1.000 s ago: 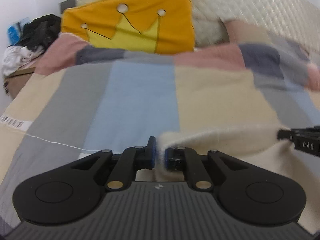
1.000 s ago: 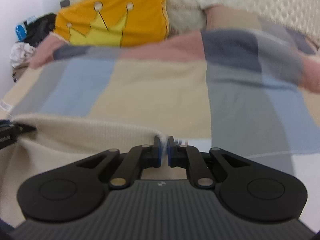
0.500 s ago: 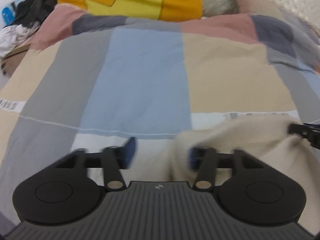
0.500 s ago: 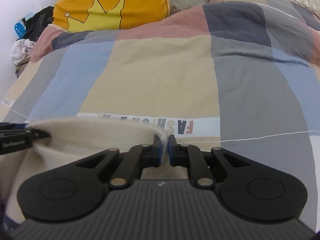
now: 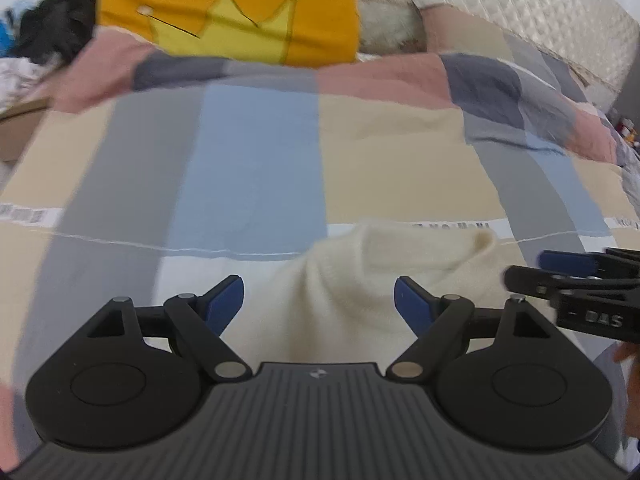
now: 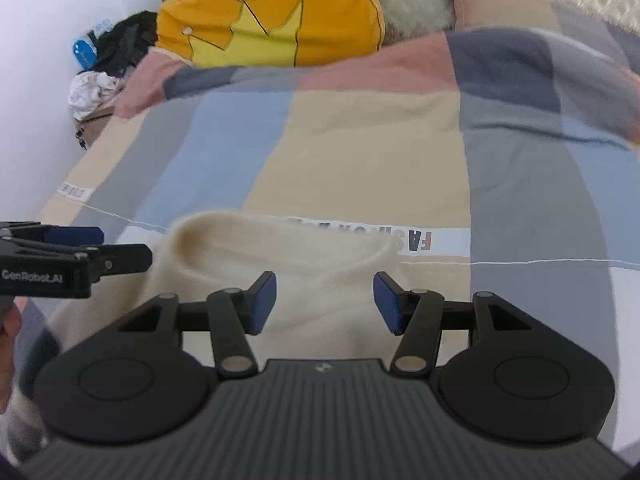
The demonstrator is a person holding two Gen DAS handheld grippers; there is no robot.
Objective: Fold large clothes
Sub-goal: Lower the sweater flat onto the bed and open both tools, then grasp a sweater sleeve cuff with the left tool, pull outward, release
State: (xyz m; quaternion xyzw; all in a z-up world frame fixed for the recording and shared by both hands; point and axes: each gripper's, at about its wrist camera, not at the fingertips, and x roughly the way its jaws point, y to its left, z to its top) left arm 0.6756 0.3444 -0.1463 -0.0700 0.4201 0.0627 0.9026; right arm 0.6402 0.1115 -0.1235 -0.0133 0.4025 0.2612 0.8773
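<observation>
Cream knit sweater (image 5: 360, 292) lying rumpled on patchwork bedspread (image 5: 256, 168), top edge rolled over, left gripper (image 5: 319, 305) and right gripper (image 6: 325, 303) just opening, jaws spread, pads off the fabric, yellow crown pillow (image 6: 272, 16) beyond.

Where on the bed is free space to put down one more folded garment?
The quilt lies bare between the cream sweater and the yellow crown pillow, and right of the sweater. It is crowded by the wall, at the clothes pile.
</observation>
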